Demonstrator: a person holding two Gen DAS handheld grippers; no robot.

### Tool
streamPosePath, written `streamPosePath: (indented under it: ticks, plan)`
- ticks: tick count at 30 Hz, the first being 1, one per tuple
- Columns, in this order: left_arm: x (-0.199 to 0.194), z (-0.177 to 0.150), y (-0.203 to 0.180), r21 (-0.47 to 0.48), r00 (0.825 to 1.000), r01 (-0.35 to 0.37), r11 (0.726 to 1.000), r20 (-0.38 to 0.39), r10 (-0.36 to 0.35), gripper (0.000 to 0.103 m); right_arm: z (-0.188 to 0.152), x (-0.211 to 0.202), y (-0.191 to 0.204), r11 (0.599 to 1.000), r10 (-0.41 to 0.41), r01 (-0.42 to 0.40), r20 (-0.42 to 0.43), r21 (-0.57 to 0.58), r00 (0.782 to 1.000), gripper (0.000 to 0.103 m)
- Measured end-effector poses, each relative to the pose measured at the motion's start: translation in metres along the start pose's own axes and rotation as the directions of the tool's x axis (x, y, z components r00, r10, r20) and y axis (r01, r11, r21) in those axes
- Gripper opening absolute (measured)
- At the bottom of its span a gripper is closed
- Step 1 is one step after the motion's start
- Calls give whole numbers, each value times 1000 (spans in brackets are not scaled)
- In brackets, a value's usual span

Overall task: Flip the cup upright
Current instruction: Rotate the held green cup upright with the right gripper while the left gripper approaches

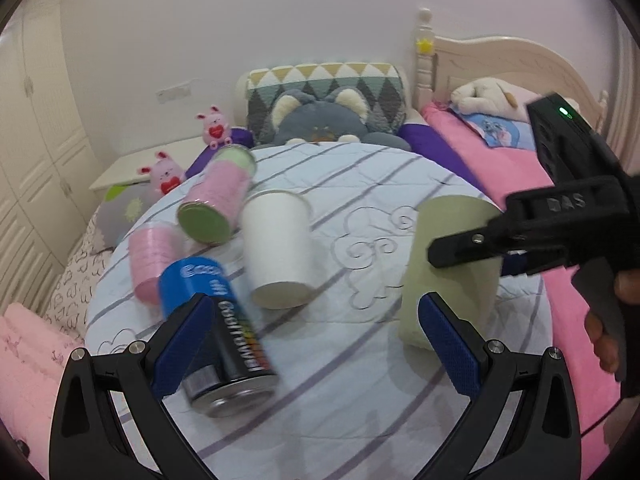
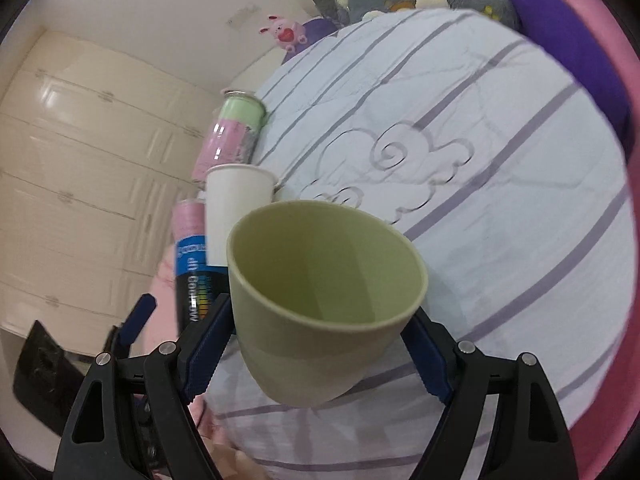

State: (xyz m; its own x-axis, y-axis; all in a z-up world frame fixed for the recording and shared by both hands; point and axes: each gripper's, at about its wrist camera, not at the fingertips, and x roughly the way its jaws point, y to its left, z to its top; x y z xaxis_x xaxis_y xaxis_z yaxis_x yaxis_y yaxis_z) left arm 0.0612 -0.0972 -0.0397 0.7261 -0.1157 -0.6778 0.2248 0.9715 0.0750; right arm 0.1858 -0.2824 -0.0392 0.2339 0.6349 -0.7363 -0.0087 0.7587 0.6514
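A pale green cup (image 2: 320, 312) is held between the blue pads of my right gripper (image 2: 320, 344), its open mouth facing up and toward the camera. In the left wrist view the same cup (image 1: 452, 264) stands on the round striped tabletop (image 1: 360, 380) with the right gripper (image 1: 472, 248) clamped on its side. My left gripper (image 1: 316, 344) is open and empty, low over the near part of the table, with a blue and black spray can (image 1: 224, 344) lying beside its left finger.
A white paper cup (image 1: 280, 248) lies on its side mid-table. A pink and green can (image 1: 220, 196) and a pink cup (image 1: 152, 256) lie at the left. Plush toys, pillows and a pink bed surround the table. White wardrobes stand at left.
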Motion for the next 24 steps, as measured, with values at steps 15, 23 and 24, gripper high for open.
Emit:
streamPosePath:
  ticks: [15, 23, 24]
  plan:
    - [28, 24, -48, 16, 997, 34, 999, -66, -33, 103, 37, 34, -13, 997, 16, -28, -153, -77, 988, 84]
    - [53, 39, -61, -75, 973, 151, 986, -163, -161, 103, 32, -16, -43, 991, 135, -135, -70, 10, 988, 85]
    - [57, 41, -62, -83, 974, 139, 987, -170, -151, 103, 31, -21, -47, 991, 135, -135, -55, 16, 989, 85]
